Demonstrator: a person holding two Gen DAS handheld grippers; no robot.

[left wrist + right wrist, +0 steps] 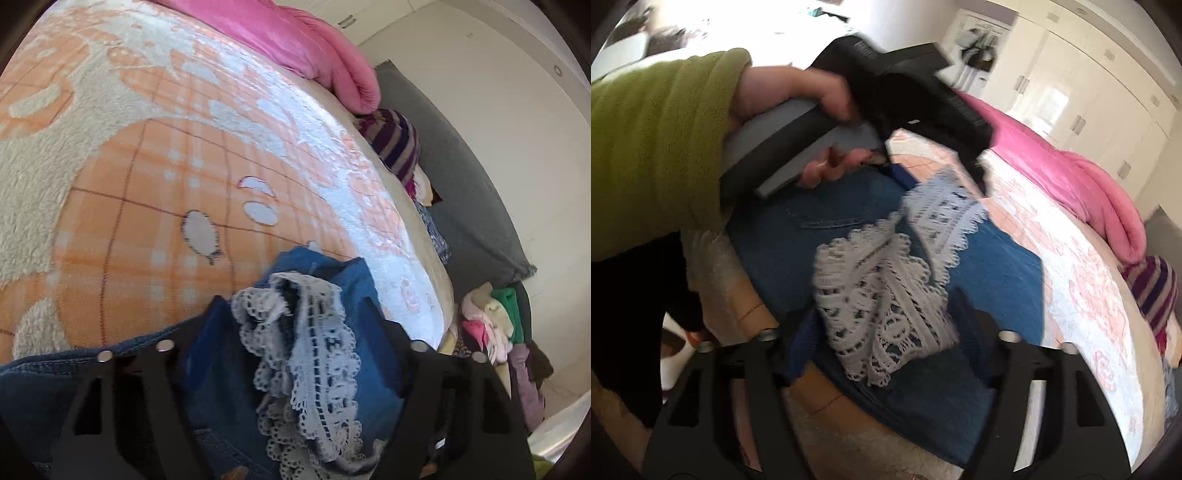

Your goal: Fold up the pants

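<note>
Right wrist cam: my right gripper (882, 332) & left gripper (295, 332) both pinch pants (997, 258) lace hem (886, 314) over blanket (147, 221).

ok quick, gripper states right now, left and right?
Left gripper: shut on the lace-trimmed hem of the denim pants.
Right gripper: shut on the other lace hem of the same pants.

You have one pair of blue pants (997, 254) with lace trim. Two grippers: left gripper (295, 332), right gripper (882, 332). One pink quilt (295, 40).
</note>
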